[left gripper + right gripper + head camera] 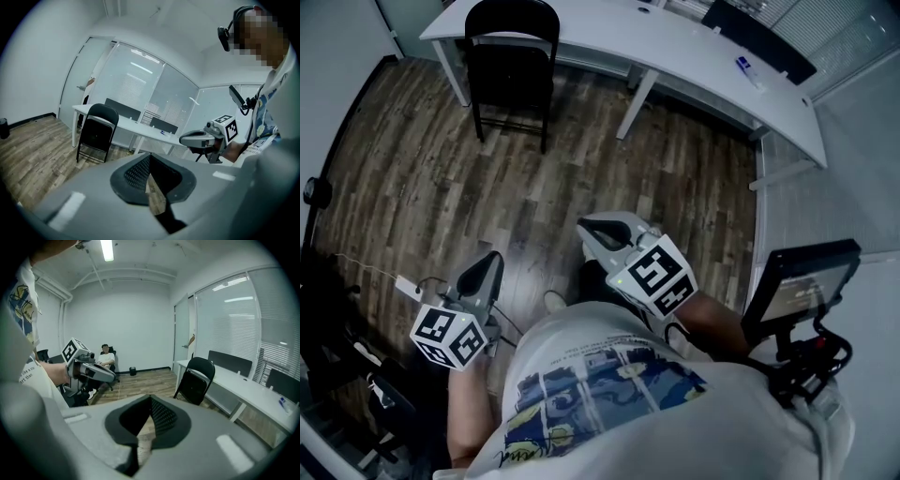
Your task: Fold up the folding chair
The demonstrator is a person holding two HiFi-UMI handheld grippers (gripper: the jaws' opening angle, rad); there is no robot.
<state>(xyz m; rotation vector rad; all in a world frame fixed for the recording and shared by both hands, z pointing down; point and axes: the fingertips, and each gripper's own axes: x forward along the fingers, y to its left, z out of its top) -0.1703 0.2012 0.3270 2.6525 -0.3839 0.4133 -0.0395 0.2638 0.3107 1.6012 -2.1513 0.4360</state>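
The left gripper (487, 264) is a smooth grey plastic shell with a cube of black-and-white square markers behind it. Its fingers (136, 172), lined with dark, dimpled mesh pads, are pressed together with nothing between them. It is in the air over the floor (412, 178), whose brown wood-grain planks run in long strips.

The folding chair (510, 70) is well apart from both grippers, at the far side of the room. It has a thin black tube frame with a rounded arch at the top and flat dark panels for back and seat. It stands upright on its own legs, long axis vertical. Its back is against the edge of the table (675, 52) and its front faces the open floor.

The right gripper (592, 231) has the same grey shell and marker cube. Its fingers (161, 416) are also closed on nothing. The table is a long, smooth white slab on white legs.
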